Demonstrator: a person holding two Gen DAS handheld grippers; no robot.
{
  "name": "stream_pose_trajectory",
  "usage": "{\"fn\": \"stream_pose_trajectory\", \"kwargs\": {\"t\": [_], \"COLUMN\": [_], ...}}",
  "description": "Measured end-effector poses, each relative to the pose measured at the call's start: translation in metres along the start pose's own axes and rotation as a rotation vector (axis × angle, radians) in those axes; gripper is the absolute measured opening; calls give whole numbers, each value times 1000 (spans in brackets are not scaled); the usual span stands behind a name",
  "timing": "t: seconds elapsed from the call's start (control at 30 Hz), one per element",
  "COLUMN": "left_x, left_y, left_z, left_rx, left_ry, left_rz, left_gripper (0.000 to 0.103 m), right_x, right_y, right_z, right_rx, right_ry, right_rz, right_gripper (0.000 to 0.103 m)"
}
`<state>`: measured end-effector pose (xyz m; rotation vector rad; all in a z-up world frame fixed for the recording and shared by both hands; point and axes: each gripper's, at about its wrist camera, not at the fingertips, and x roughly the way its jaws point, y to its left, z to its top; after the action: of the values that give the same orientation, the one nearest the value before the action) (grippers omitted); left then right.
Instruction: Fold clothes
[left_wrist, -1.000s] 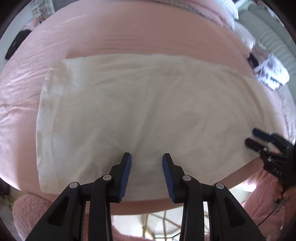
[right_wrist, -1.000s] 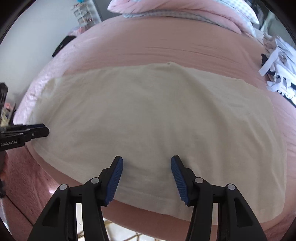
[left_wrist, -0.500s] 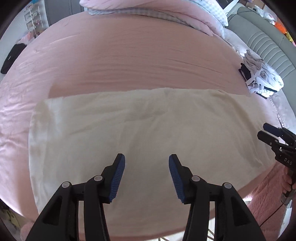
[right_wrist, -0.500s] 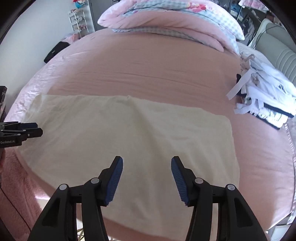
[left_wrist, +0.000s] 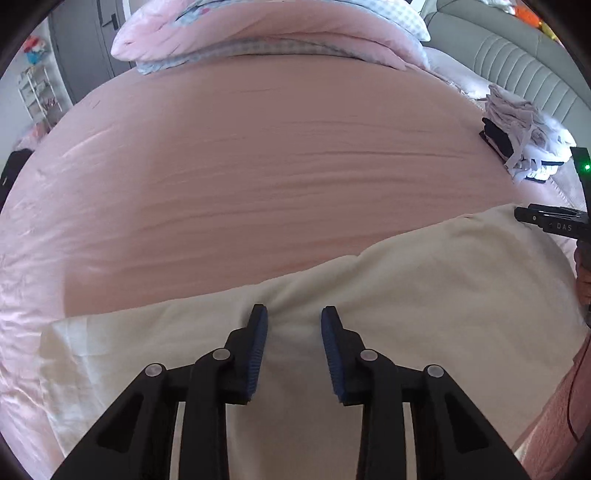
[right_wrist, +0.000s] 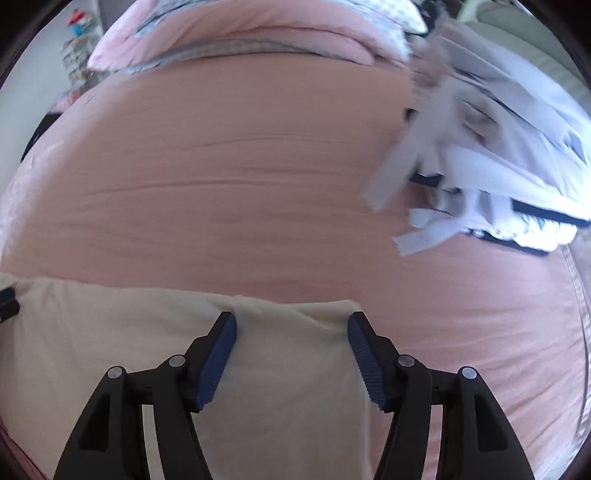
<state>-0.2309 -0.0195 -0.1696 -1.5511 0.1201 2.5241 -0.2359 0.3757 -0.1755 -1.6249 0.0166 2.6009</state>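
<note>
A cream cloth (left_wrist: 424, 295) lies flat on the pink bed, its far edge running across the lower part of both views. My left gripper (left_wrist: 294, 314) is open, its fingertips low over the cloth's far edge near the middle. My right gripper (right_wrist: 291, 321) is open wide, its fingertips at the cloth's (right_wrist: 110, 332) far right corner. The right gripper also shows at the right edge of the left wrist view (left_wrist: 546, 219). Whether the fingertips touch the cloth is unclear.
The pink bed sheet (left_wrist: 277, 166) stretches ahead. A pile of white and dark clothes (right_wrist: 498, 147) lies on the bed to the right, also in the left wrist view (left_wrist: 517, 136). Pink pillows and bedding (left_wrist: 277, 29) lie at the head. A grey padded headboard (left_wrist: 517, 62) is at right.
Both grippers have moved forward across the cloth to its far edge and dropped lower. Both stay open. The cloth has not moved.
</note>
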Motion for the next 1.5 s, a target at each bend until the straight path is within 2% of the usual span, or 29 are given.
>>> {"fn": "stream_pose_trajectory", "kwargs": {"t": [0.03, 0.07, 0.1, 0.13, 0.17, 0.2, 0.3, 0.43, 0.57, 0.6, 0.63, 0.7, 0.8, 0.9, 0.97, 1.03, 1.07, 1.1, 1.13, 1.2, 1.27, 1.3, 1.37, 1.5], "left_x": [-2, -4, -7, -9, -12, -15, -22, -10, 3, -1, -6, -19, -34, -51, -66, -75, -76, -72, -67, -51, -51, -55, -61, -72], "left_y": [14, 30, 47, 61, 68, 67, 21, -58, -106, -110, -107, -88, -55, -35, -32, -40, -49, -59, -67, -76, -92, -96, -96, -95], "left_z": [0, -1, -2, -1, -1, 0, 5, 3, -19, -25, -33, -52, -70, -82, -91, -97, -99, -98, -98, -107, -117, -123, -133, -152], "left_rx": [-46, -108, -185, -271, -343, -368, -227, -44, 106, 134, 146, 143, 82, -44, -159, -223, -214, -186, -151, -86, 5, 37, 52, 49], "left_ry": [8, 9, 3, -2, -10, -27, -85, -93, 10, 17, 36, 95, 130, 100, 44, -15, -32, -39, -43, -1, 37, 53, 97, 51], "left_rz": [87, 148, 175, 150, 76, 2, -105, -141, -51, -24, 4, 64, 74, 91, 41, -89, -134, -133, -112, -69, 0, 14, 1, -17], "left_gripper": [34, 45, 46, 46, 46, 46, 51, 55, 56, 57, 62, 83, 87, 86, 86, 86, 86, 86, 86, 86, 87, 87, 87, 87], "right_x": [0, -1, -3, -6, -9, -14, -31, -39, -13, -16, -18, -28, -35, -39, -57, -72, -77, -82, -85, -69, -57, -60, -67, -90], "right_y": [-10, -20, -29, -33, -35, -27, 25, 104, 124, 117, 111, 94, 48, -8, -13, 11, 31, 52, 72, 109, 128, 132, 131, 112], "right_z": [0, 0, -1, -2, -3, -5, -9, -18, -40, -42, -43, -46, -50, -62, -71, -76, -76, -75, -76, -81, -91, -97, -107, -147], "right_rx": [15, 27, 55, 86, 108, 89, -31, -173, -193, -167, -152, -134, -85, 93, 143, 91, 53, 14, -24, -93, -155, -177, -179, -142], "right_ry": [3, -4, -13, -8, -6, -18, -76, -89, -68, -82, -58, -33, -43, 8, -40, -88, -107, -127, -137, -80, -74, -102, -96, -113], "right_rz": [-80, -128, -121, -83, -45, -13, 34, 123, 59, 84, 94, 83, -25, -8, 35, 84, 102, 121, 135, 119, 44, 27, 37, 58], "right_gripper": [60, 60, 60, 60, 60, 60, 62, 62, 63, 63, 63, 63, 63, 63, 63, 63, 65, 65, 65, 65, 66, 66, 66, 66]}}
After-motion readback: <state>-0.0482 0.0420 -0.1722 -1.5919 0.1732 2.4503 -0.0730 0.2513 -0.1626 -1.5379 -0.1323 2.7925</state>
